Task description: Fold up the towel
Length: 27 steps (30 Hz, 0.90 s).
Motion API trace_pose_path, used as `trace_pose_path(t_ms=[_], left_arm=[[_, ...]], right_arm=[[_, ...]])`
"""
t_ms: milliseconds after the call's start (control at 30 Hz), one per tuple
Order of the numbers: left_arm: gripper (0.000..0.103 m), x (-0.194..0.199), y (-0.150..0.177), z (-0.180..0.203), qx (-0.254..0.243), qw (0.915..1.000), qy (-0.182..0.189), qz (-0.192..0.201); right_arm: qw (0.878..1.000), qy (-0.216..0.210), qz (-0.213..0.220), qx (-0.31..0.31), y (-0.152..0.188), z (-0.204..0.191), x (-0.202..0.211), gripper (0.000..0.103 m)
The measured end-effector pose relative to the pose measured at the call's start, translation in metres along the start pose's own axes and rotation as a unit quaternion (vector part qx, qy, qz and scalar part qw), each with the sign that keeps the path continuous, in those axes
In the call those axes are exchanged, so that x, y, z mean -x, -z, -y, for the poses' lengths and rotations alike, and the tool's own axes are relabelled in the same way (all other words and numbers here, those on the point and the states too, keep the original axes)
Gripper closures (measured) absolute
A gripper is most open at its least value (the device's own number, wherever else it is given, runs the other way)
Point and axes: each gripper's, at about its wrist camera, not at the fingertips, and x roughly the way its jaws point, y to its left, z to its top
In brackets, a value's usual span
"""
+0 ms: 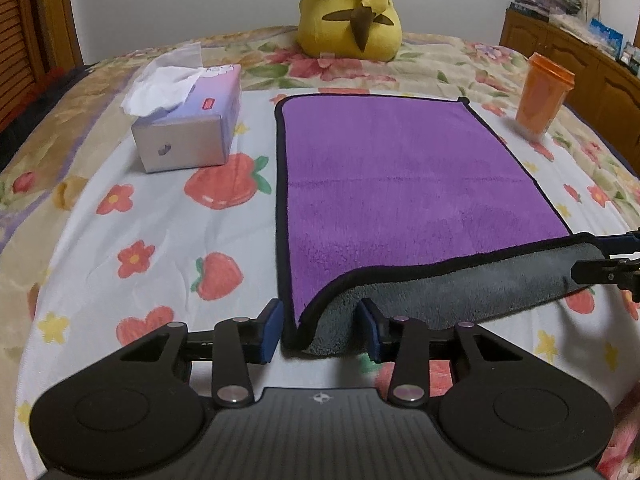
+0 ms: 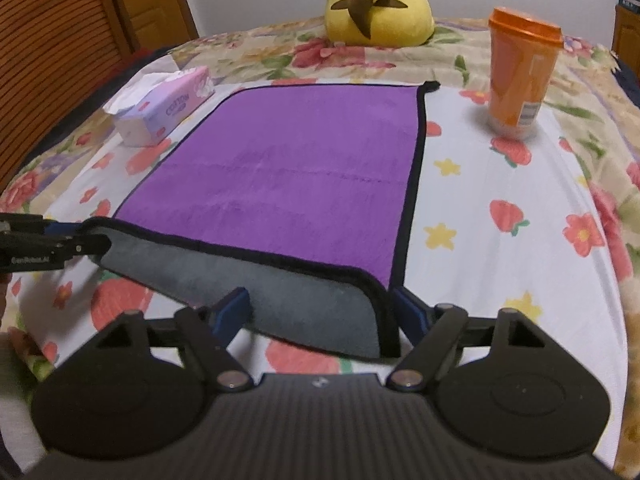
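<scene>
A purple towel (image 1: 400,176) with black trim and a grey underside lies flat on the bed; it also shows in the right wrist view (image 2: 288,176). Its near edge is lifted and turned over, grey side up. My left gripper (image 1: 322,330) has its jaws apart around the near left corner of the towel. My right gripper (image 2: 320,316) has its jaws apart around the near right corner. Each gripper shows at the edge of the other's view, at the towel's lifted corner: the right one (image 1: 608,264) and the left one (image 2: 60,240).
A tissue box (image 1: 188,120) stands left of the towel. An orange lidded cup (image 2: 520,76) stands to its right. A yellow plush toy (image 1: 352,8) sits at the far end of the bed. A wooden cabinet (image 1: 580,60) stands at the right.
</scene>
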Motion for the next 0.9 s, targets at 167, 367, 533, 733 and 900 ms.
trace_pose_path(t_ms=[167, 367, 533, 733, 900], left_arm=[[0.067, -0.0003, 0.0009, 0.0014, -0.002, 1.0, 0.004, -0.002], [0.073, 0.0011, 0.0011, 0.0029, -0.002, 1.0, 0.006, -0.001], [0.075, 0.0013, 0.0013, 0.0033, -0.004, 1.0, 0.007, 0.0], [0.079, 0.0014, 0.0018, 0.0053, -0.007, 0.9999, 0.009, 0.0], [0.079, 0.001, 0.0015, 0.0055, -0.008, 0.9999, 0.009, -0.001]], right_arm=[[1.0, -0.005, -0.006, -0.002, -0.0002, 0.0012, 0.0005, 0.036], [1.0, -0.005, -0.01, 0.001, -0.0012, 0.0026, 0.0017, 0.051], [1.0, 0.0, -0.017, 0.004, -0.0002, 0.0044, -0.0006, 0.073], [1.0, 0.013, -0.02, 0.01, 0.0007, 0.0051, -0.0013, 0.088], [1.0, 0.02, -0.02, 0.014, 0.0013, 0.0072, -0.0024, 0.097]])
